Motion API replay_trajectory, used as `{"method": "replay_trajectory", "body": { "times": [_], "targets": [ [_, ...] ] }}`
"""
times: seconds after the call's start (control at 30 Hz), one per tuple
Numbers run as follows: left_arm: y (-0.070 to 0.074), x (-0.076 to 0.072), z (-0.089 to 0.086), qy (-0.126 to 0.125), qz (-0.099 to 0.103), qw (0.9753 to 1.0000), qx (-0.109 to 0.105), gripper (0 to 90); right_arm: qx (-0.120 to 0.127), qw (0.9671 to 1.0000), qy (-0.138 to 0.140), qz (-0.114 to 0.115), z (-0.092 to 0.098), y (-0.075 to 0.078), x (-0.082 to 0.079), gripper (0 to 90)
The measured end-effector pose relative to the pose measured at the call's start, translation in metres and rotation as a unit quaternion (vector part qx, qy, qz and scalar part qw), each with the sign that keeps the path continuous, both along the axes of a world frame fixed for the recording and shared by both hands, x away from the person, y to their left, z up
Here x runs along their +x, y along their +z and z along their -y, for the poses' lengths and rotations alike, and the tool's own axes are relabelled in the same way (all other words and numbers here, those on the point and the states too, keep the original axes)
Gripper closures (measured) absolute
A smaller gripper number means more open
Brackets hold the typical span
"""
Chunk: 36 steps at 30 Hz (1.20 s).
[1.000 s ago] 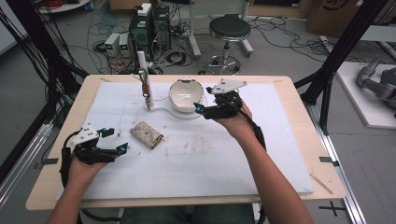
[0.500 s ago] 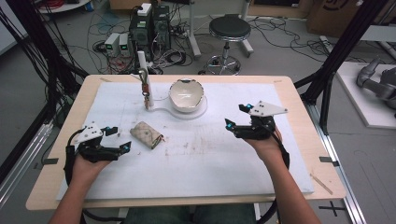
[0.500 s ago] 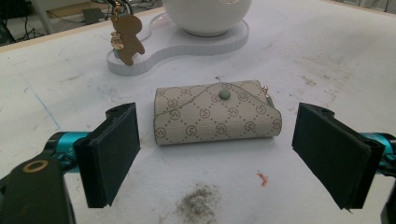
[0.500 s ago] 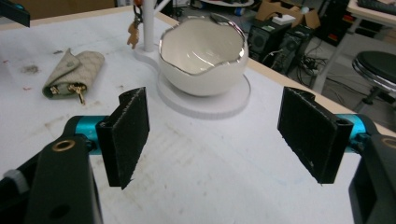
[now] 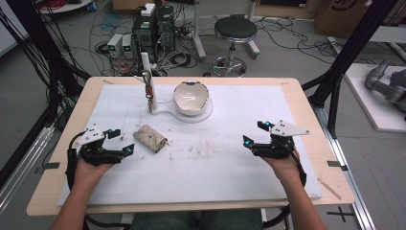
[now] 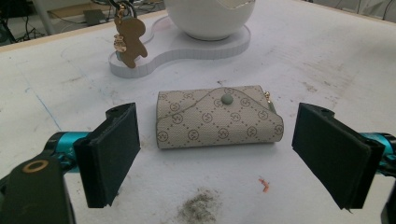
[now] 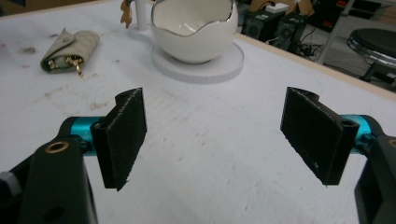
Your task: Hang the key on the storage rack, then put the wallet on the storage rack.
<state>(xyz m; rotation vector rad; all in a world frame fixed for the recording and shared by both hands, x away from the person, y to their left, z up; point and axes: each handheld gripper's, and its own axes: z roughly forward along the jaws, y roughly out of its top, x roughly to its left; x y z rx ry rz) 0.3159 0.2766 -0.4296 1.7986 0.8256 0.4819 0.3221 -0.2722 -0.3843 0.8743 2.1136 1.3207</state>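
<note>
Wide wooden table (image 5: 311,110) first, topped with a big white mat (image 5: 230,167) that carries smudges and grit near its middle. Toward the far edge of the mat sits a white stand (image 5: 194,115), and on its round end rests a white egg-shaped bowl (image 5: 190,98) with a jagged gold-edged rim, open side up. On the stand's narrow end there's a slim post, and from it hangs a little brown figure charm (image 6: 127,41), dangling just above the base. Now to the left claw (image 5: 122,143), low on the left side of the mat, held in the person's left hand (image 5: 88,170): jaws spread wide, released, nothing between the pads. Right in front of it, on the mat, lies the beige patterned key pouch (image 6: 217,116), folded shut with a small round snap on its flap, lying flat, apart from both jaws and near the stand but not touching it. Over on the right, the right claw (image 5: 253,135) hovers above bare mat, also released, jaws well apart, gripping nothing. From the right gripper view the pouch (image 7: 70,49) shows its open end, with small gold hardware poking out, well away from that claw.
</note>
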Motion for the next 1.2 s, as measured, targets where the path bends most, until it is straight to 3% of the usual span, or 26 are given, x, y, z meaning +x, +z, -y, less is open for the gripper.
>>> {"method": "replay_trajectory", "body": {
  "times": [0.13, 0.17, 0.3, 0.57, 0.67, 1.2],
  "targets": [
    [0.000, 0.000, -0.001, 0.000, 0.000, 1.0000, -0.001, 15.0, -0.010, 0.9998, 0.006, -0.018, -0.002, -0.012, -0.001, 21.9],
    [0.000, 0.000, -0.001, 0.001, -0.001, 1.0000, -0.002, 15.0, -0.023, 0.9993, 0.006, -0.030, -0.004, -0.015, 0.001, 21.8],
    [0.000, -0.001, -0.002, 0.004, -0.001, 1.0000, -0.001, 15.0, -0.032, 0.9990, 0.015, -0.029, -0.011, -0.016, 0.003, 21.8],
    [0.000, -0.011, -0.012, 0.016, 0.000, 0.9999, 0.001, 15.0, -0.025, 0.9992, 0.020, -0.024, -0.021, -0.010, 0.010, 21.8],
    [0.000, -0.017, -0.017, 0.020, 0.001, 0.9998, 0.000, 15.0, -0.011, 0.9992, 0.025, -0.029, -0.028, -0.008, 0.013, 21.7],
    [0.000, -0.042, -0.037, 0.040, 0.008, 0.9992, 0.004, 15.0, -0.031, 0.9959, 0.072, -0.045, -0.094, -0.004, 0.036, 21.4]
  ]
}}
